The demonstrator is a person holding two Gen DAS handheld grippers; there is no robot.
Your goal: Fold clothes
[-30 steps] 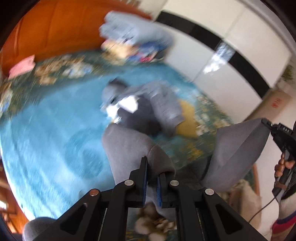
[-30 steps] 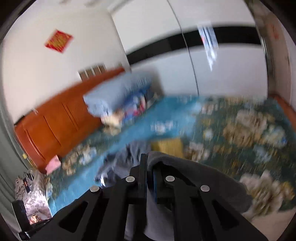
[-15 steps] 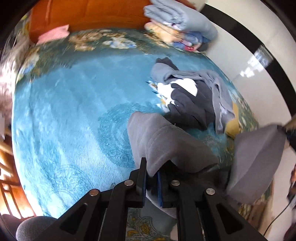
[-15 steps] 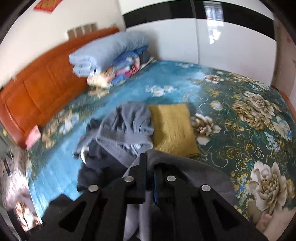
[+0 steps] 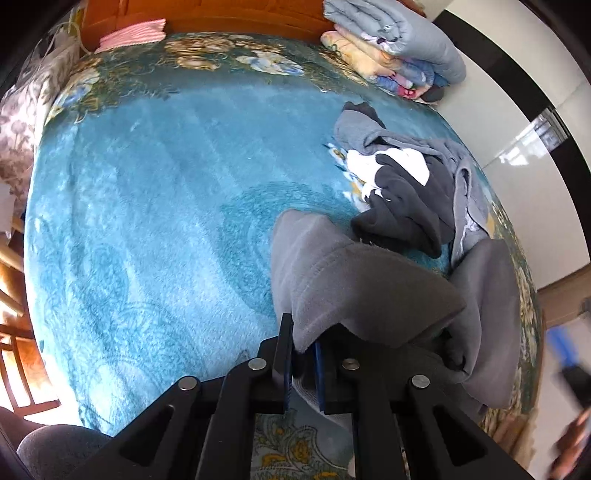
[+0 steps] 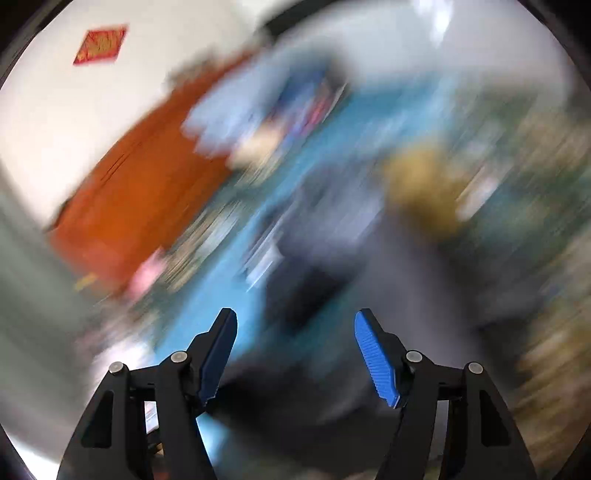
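a grey fleece garment [image 5: 354,280] is pinched at its edge between the nearly closed blue pads of the left claw [image 5: 303,354], seen at 6 o'clock in the left wrist view. from the pads the fabric is draped up and away toward 3 o'clock, where a second fold of the same grey cloth hangs down near the edge of the bed [image 5: 147,206], which is covered by a teal blanket with a floral border. beyond the held garment, toward 2 o'clock, a loose heap of clothes [image 5: 402,184] is spread on the blanket: dark charcoal, lighter grey and white pieces are tangled together. folded quilts [image 5: 399,48] are stacked at 1 o'clock against an orange wooden headboard [image 5: 229,14], and a pink striped cloth [image 5: 133,35] is laid at 11 o'clock. a blurred shape is seen at 4 o'clock at the frame edge, and it cannot be told what it is. in the right wrist view the right claw [image 6: 295,354] is shown with its jaws opening, the ribbed blue pads [image 6: 376,362] set well apart, and nothing is gripped between them; dark grey cloth is smeared behind the gap, but through the heavy blur it cannot be told whether it is touched. a red diamond paper [image 6: 99,44] is fixed to the white wall at 11 o'clock.
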